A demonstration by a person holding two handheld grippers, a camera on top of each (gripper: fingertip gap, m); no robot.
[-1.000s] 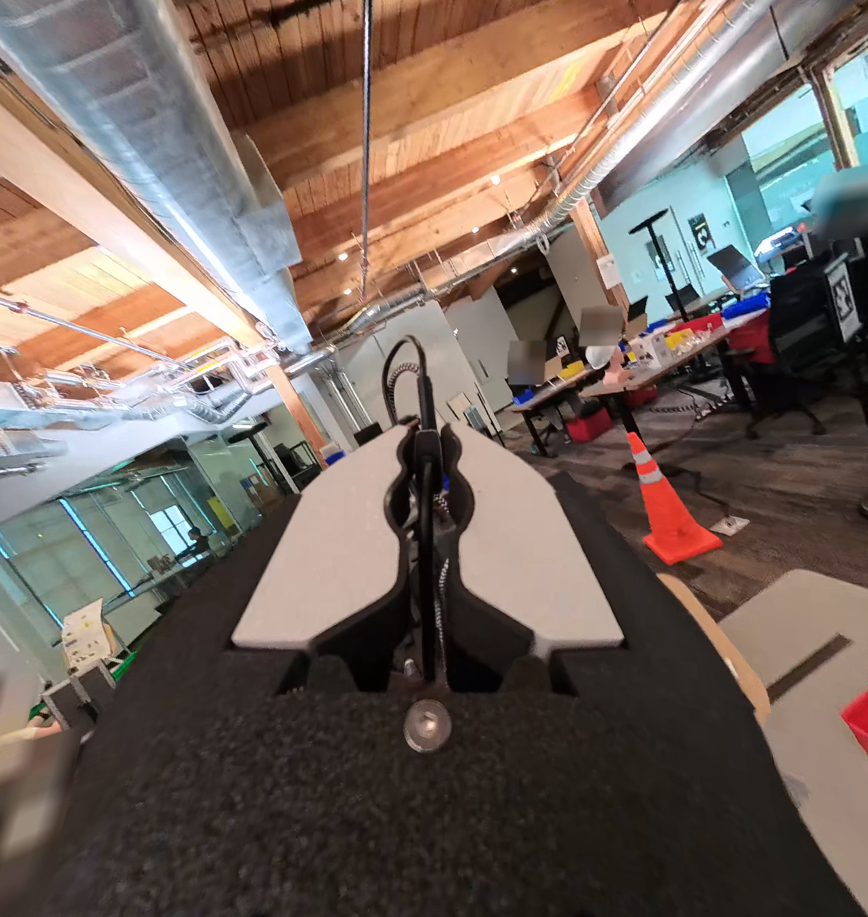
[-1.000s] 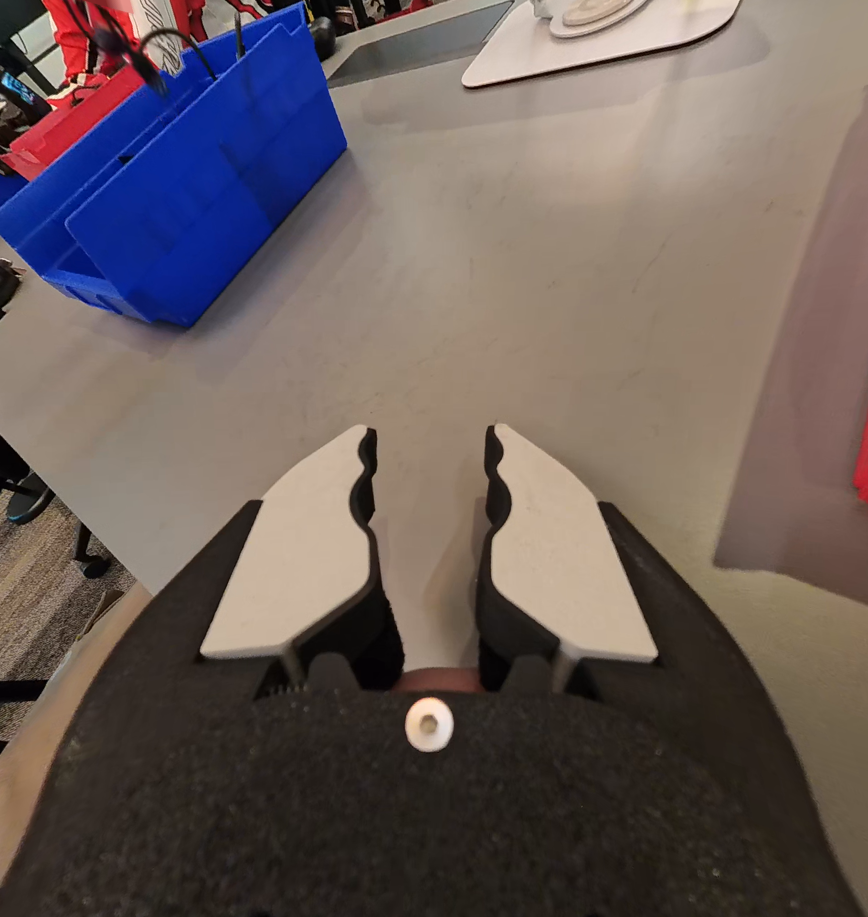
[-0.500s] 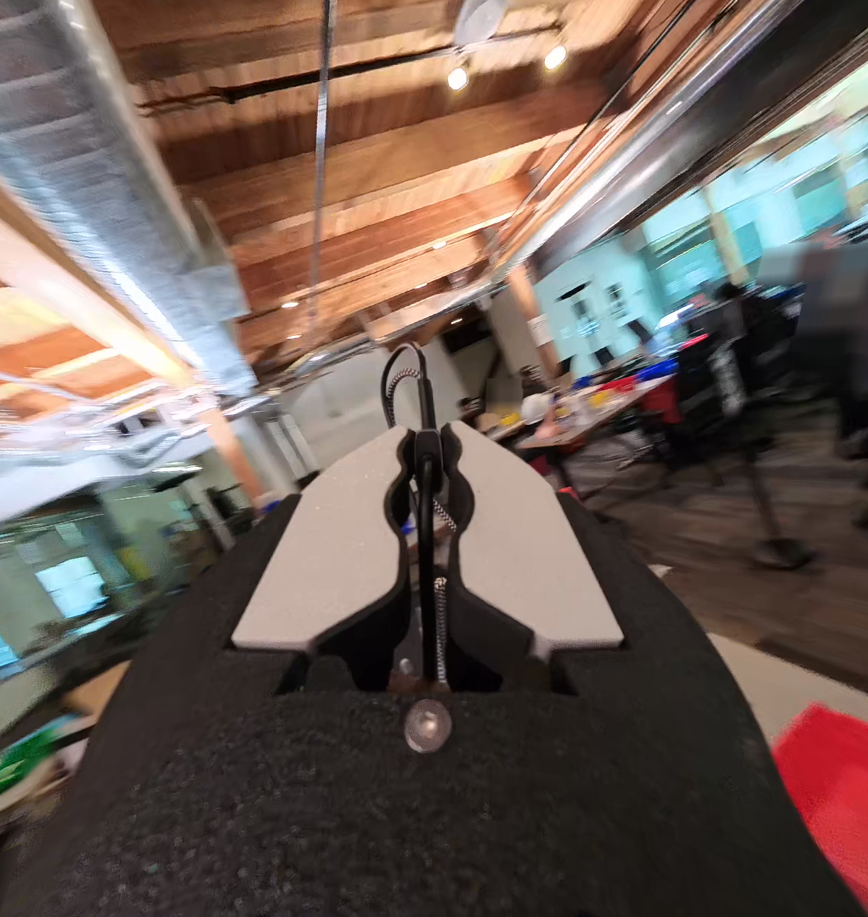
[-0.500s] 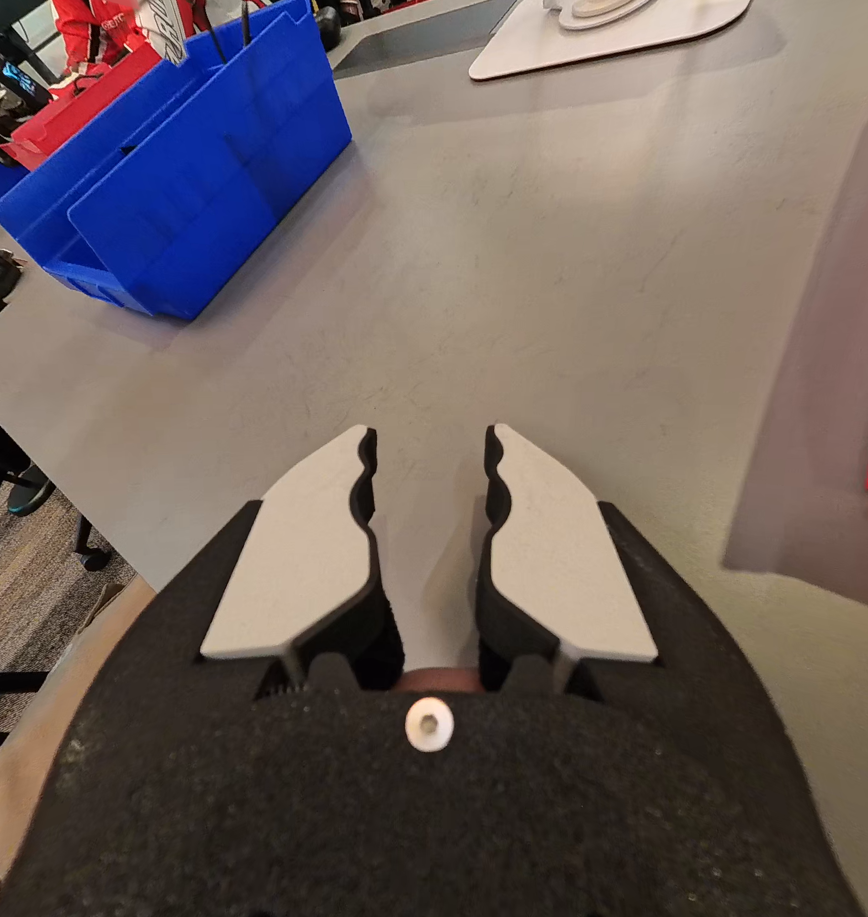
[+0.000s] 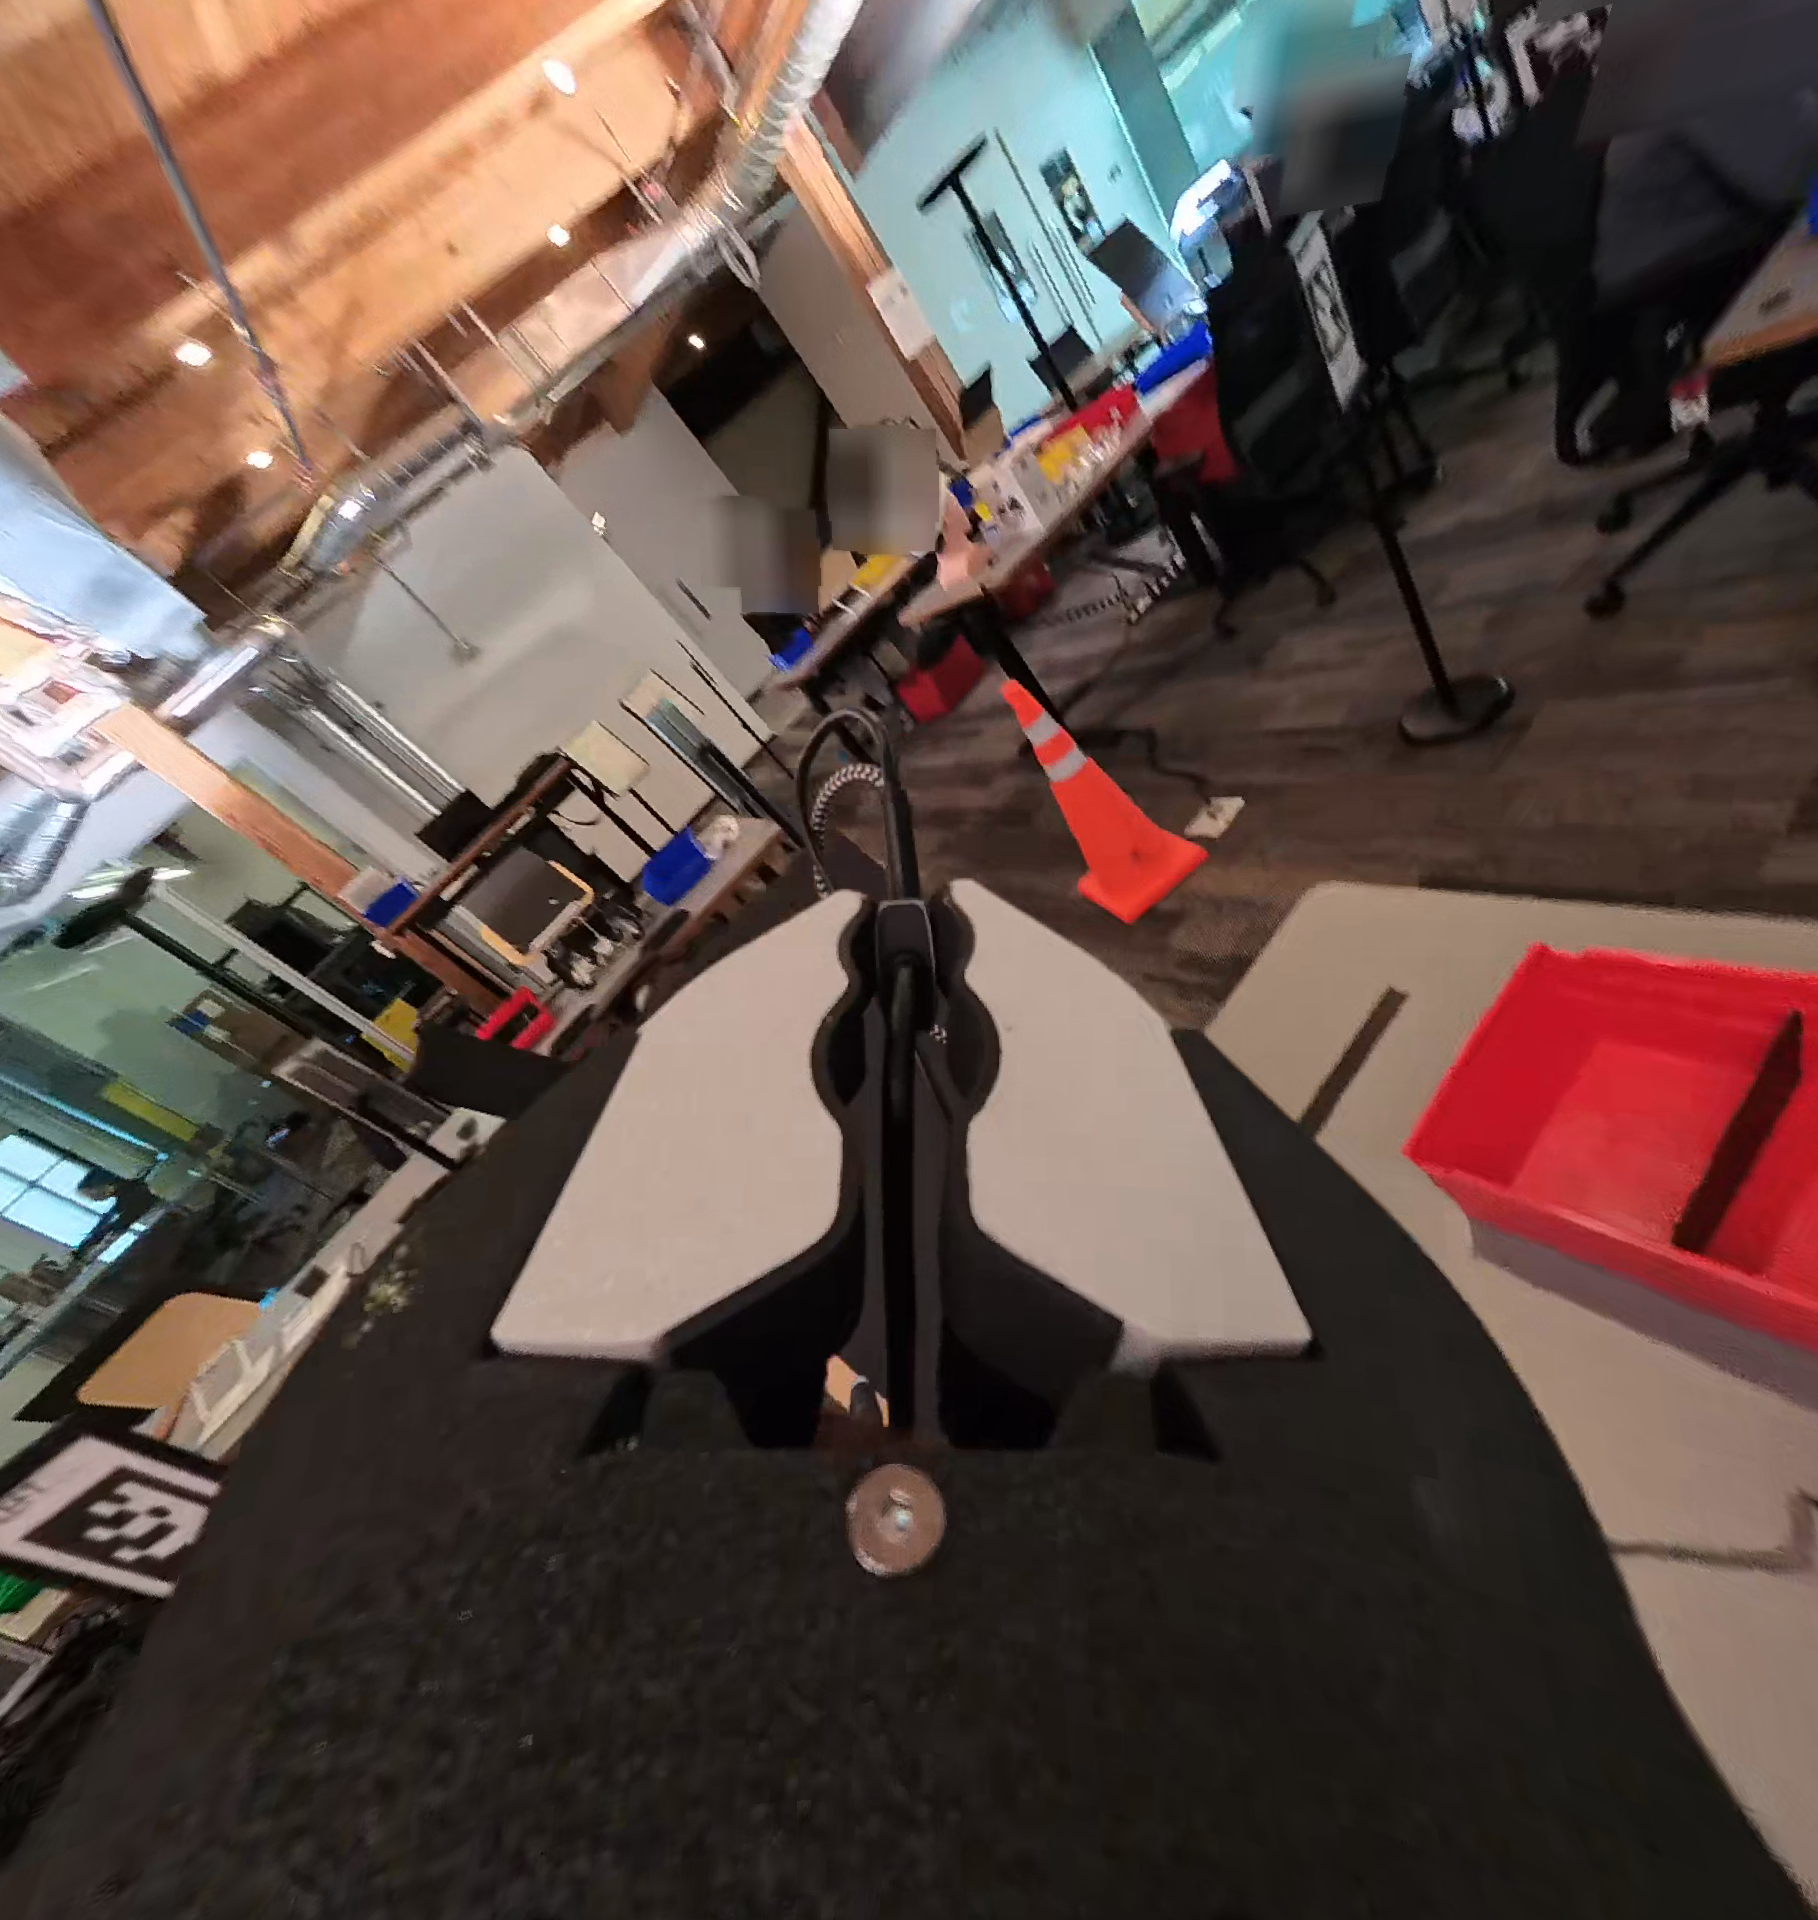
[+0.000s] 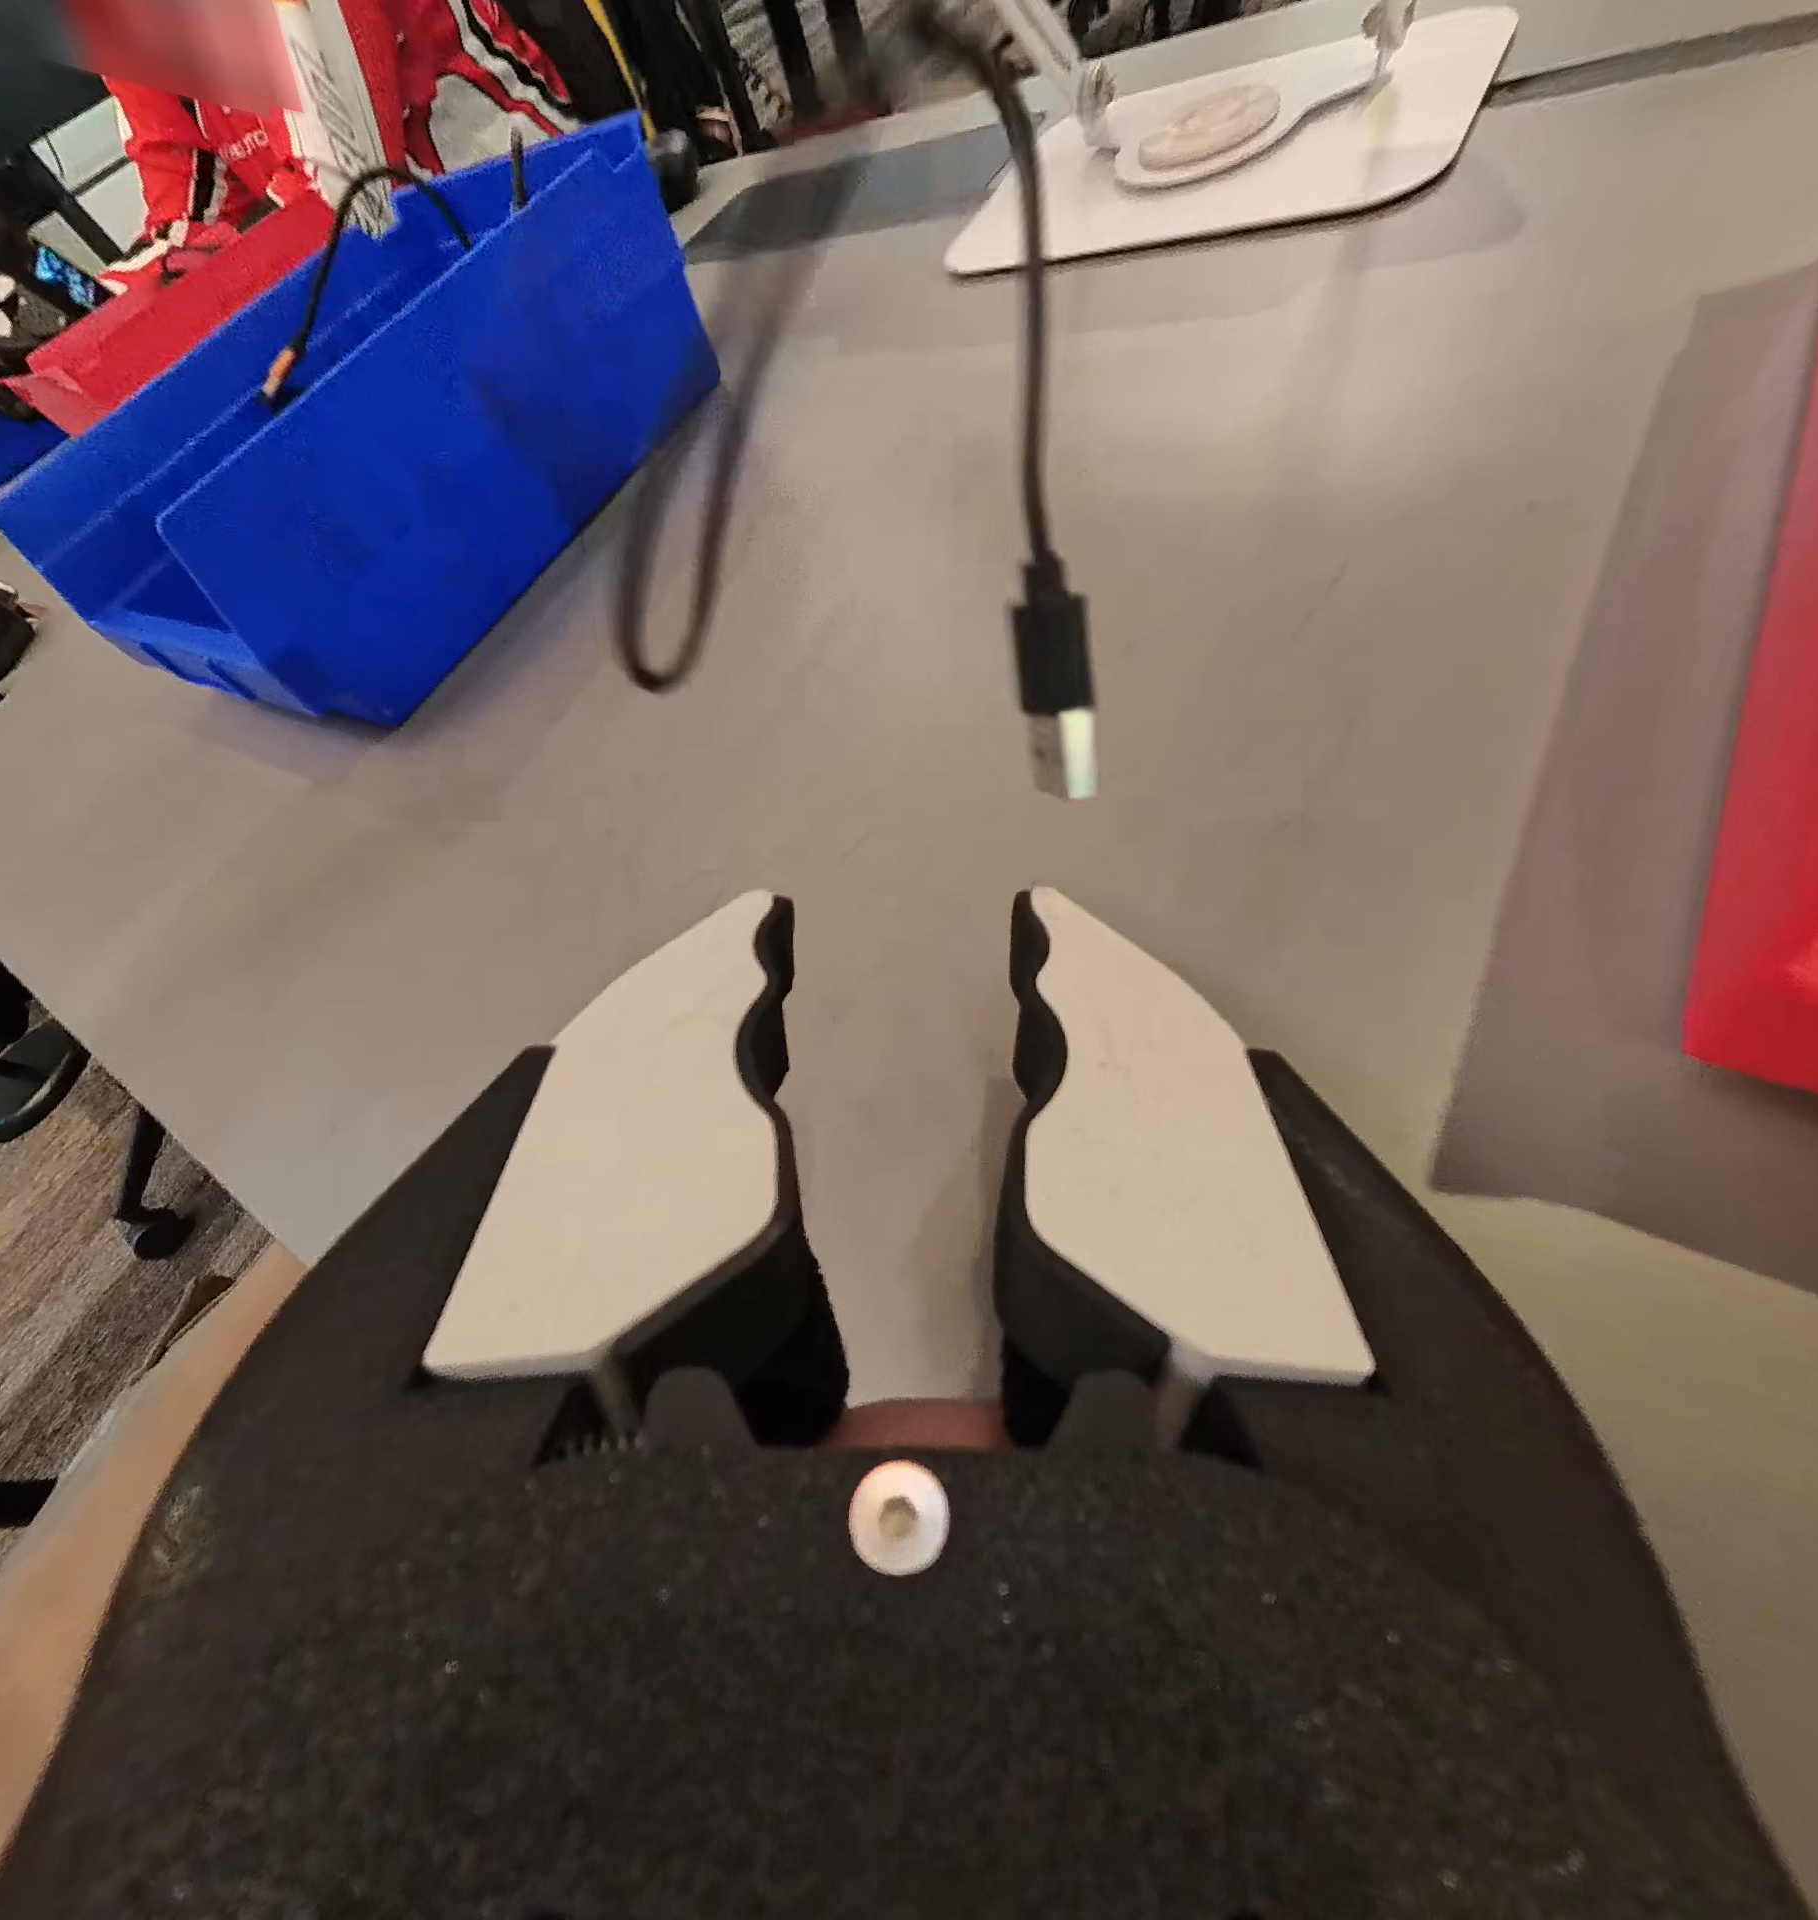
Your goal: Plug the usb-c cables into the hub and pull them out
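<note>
While the left gripper (image 5: 905, 914) clamps a black cable (image 5: 900, 1091) before an open workshop with an orange cone (image 5: 1113, 821), the right gripper (image 6: 900, 914) is spread empty over the grey desk (image 6: 1300, 727), blue bin (image 6: 385, 488) near its left edge, a dangling plug (image 6: 1056, 675) ahead, red bin (image 6: 1798, 727) rightmost

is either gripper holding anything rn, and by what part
The left gripper is shut on a black cable, clamped along its cord. The right gripper is open, holding nothing.
</note>
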